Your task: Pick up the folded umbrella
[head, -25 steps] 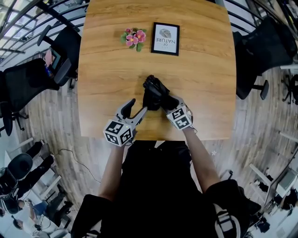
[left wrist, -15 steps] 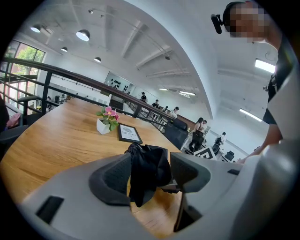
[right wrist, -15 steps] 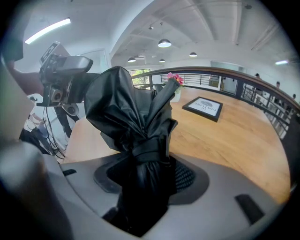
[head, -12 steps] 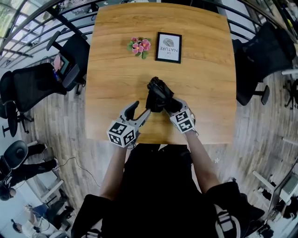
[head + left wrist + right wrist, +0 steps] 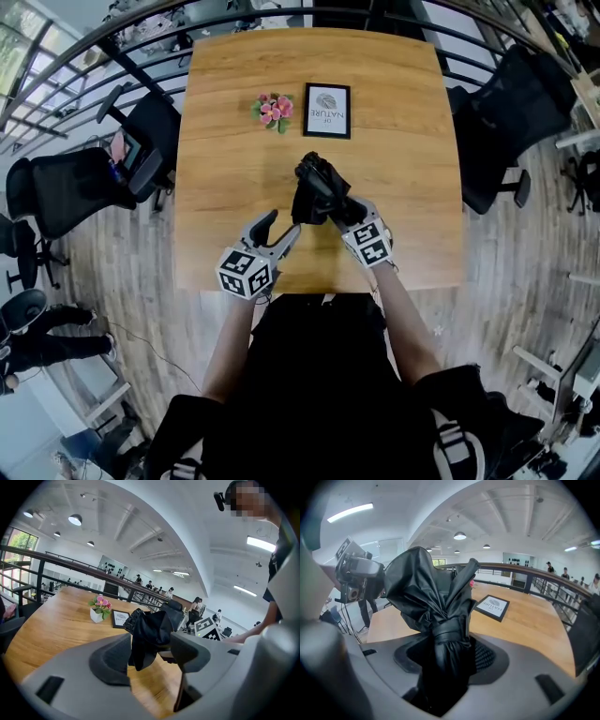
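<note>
The folded black umbrella is off the wooden table, with my right gripper shut on it near its strap. In the right gripper view the umbrella stands up between the jaws, its crumpled cloth bunched above the band. My left gripper stands open just left of the umbrella, with nothing between its fingers. In the left gripper view, the umbrella hangs just beyond the open left gripper.
A small pot of pink flowers and a framed print stand at the far middle of the table. Black office chairs flank the table on both sides. A railing runs behind it.
My right gripper has risen with the umbrella in it, lifting it off the table. The left gripper has risen a little too and stays open.
</note>
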Demonstrator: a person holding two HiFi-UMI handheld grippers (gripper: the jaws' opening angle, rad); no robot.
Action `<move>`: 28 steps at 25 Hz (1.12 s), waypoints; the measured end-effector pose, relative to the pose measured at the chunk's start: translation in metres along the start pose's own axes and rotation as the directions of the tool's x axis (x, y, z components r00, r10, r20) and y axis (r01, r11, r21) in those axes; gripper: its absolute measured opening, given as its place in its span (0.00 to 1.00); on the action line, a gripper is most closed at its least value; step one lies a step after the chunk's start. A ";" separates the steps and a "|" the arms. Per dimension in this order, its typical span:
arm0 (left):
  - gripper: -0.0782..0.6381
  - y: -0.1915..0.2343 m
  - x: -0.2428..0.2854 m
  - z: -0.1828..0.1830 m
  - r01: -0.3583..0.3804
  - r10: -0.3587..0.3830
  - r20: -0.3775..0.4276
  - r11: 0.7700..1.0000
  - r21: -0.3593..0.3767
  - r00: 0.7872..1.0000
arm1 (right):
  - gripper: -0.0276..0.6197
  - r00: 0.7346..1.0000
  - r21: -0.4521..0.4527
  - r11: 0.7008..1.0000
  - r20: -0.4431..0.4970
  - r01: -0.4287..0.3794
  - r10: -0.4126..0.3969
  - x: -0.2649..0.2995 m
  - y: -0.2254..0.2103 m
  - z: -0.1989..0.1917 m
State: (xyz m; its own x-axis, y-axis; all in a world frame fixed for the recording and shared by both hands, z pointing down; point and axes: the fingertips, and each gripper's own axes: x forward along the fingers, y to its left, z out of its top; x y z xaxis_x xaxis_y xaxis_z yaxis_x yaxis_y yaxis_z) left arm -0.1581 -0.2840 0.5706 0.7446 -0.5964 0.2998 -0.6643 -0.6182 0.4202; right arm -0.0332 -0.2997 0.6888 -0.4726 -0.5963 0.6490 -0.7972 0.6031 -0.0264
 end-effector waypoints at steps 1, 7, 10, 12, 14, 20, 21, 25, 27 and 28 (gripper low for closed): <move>0.49 -0.002 0.000 0.003 0.001 -0.001 0.002 1.000 0.011 1.000 | 0.41 1.000 -0.004 1.000 0.007 0.010 -0.010 -0.005 -0.001 0.003; 0.49 -0.014 -0.003 0.011 0.017 -0.017 -0.009 0.999 0.047 1.000 | 0.41 0.997 -0.008 0.999 0.062 0.044 -0.043 -0.034 0.001 0.020; 0.49 -0.022 -0.001 0.016 0.029 -0.028 -0.013 0.997 0.068 1.000 | 0.41 0.994 0.002 0.998 0.092 0.060 -0.060 -0.050 -0.003 0.025; 0.49 -0.029 0.002 0.019 0.035 -0.034 -0.011 0.996 0.080 0.999 | 0.41 0.991 0.010 0.997 0.109 0.072 -0.073 -0.060 -0.010 0.027; 0.49 -0.035 0.003 0.022 0.036 -0.036 -0.005 0.996 0.086 0.999 | 0.41 0.989 0.012 0.997 0.123 0.082 -0.083 -0.069 -0.015 0.028; 0.49 -0.052 0.005 0.027 0.030 -0.031 0.005 0.995 0.097 1.000 | 0.41 0.984 0.020 0.996 0.153 0.088 -0.090 -0.092 -0.026 0.033; 0.49 -0.055 0.006 0.027 0.029 -0.030 0.008 0.995 0.098 1.000 | 0.41 0.983 0.023 0.996 0.160 0.089 -0.091 -0.096 -0.028 0.032; 0.49 -0.067 0.007 0.028 0.013 -0.015 0.021 0.995 0.099 1.000 | 0.41 0.981 0.022 0.996 0.176 0.082 -0.084 -0.110 -0.033 0.031; 0.49 -0.072 0.007 0.027 0.001 -0.004 0.026 0.995 0.097 1.000 | 0.41 0.981 0.016 0.997 0.177 0.075 -0.077 -0.118 -0.035 0.030; 0.49 -0.076 0.008 0.026 -0.004 0.002 0.029 0.995 0.097 1.000 | 0.41 0.982 0.012 0.997 0.175 0.074 -0.075 -0.121 -0.036 0.027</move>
State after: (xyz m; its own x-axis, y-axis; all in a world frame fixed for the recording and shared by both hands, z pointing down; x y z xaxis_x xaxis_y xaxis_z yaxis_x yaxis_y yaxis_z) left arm -0.1035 -0.2558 0.5186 0.7414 -0.6120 0.2755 -0.6708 -0.6623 0.3338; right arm 0.0427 -0.2642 0.5906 -0.4703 -0.7232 0.5058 -0.8343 0.5512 0.0125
